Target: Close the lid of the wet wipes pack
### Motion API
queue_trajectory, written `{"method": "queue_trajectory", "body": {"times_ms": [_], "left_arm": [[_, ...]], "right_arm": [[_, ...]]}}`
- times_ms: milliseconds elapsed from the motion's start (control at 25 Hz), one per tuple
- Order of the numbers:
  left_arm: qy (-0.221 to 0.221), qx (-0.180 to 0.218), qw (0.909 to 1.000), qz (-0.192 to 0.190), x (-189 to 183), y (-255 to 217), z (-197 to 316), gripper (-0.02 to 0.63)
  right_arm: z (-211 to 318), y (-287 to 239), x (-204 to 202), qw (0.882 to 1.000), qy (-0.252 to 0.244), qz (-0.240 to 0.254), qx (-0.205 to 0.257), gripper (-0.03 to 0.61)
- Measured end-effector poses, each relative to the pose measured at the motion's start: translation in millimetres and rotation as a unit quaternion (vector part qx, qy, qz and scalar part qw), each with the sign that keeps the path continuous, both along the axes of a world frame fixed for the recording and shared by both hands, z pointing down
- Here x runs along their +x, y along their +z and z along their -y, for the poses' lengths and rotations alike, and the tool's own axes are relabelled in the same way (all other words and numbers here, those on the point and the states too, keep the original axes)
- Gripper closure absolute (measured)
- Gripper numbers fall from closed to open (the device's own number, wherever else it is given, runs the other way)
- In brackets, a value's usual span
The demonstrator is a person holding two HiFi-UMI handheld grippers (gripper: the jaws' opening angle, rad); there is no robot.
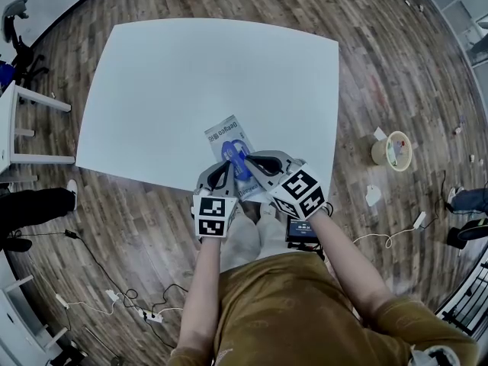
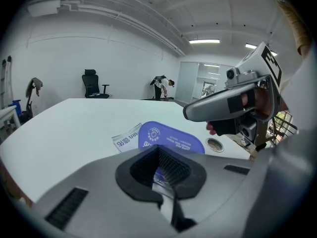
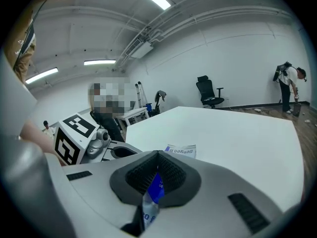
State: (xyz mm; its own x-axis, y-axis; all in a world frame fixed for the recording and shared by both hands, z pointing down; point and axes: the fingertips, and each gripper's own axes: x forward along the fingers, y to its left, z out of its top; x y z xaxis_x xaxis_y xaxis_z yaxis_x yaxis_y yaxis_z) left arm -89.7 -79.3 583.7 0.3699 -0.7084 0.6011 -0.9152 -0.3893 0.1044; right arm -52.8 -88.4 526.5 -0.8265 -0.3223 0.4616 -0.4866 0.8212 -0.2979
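- The white desk (image 1: 175,75) carries the wet wipes pack (image 1: 227,137) at its near edge.
- The left gripper (image 2: 162,175) and right gripper (image 3: 153,185) each have jaws clamped on the pack's near edge.
- Best anchor with one and press the blue lid (image 2: 171,139) flat.

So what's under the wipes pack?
The white table lies under the wet wipes pack. Both the left claw and right claw pinch its near end and cover it, so underneath there cannot be seen.
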Motion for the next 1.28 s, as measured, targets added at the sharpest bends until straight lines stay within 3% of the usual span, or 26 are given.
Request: {"method": "queue_trajectory", "body": {"times_ms": [560, 1280], "left_arm": [[0.003, -0.009, 1.0000, 0.001, 6.7, 4.4, -3.5, 0.616], [0.002, -0.019, 0.9998, -0.006, -0.1, 10.9, -6.7, 0.616]], "right_arm": [[-5.0, 2.4, -17.2, 0.999, -0.031, 0.008, 0.003, 0.572], [-5.0, 27.0, -19.7, 0.999, -0.047, -0.026, -0.007, 0.572]]}}
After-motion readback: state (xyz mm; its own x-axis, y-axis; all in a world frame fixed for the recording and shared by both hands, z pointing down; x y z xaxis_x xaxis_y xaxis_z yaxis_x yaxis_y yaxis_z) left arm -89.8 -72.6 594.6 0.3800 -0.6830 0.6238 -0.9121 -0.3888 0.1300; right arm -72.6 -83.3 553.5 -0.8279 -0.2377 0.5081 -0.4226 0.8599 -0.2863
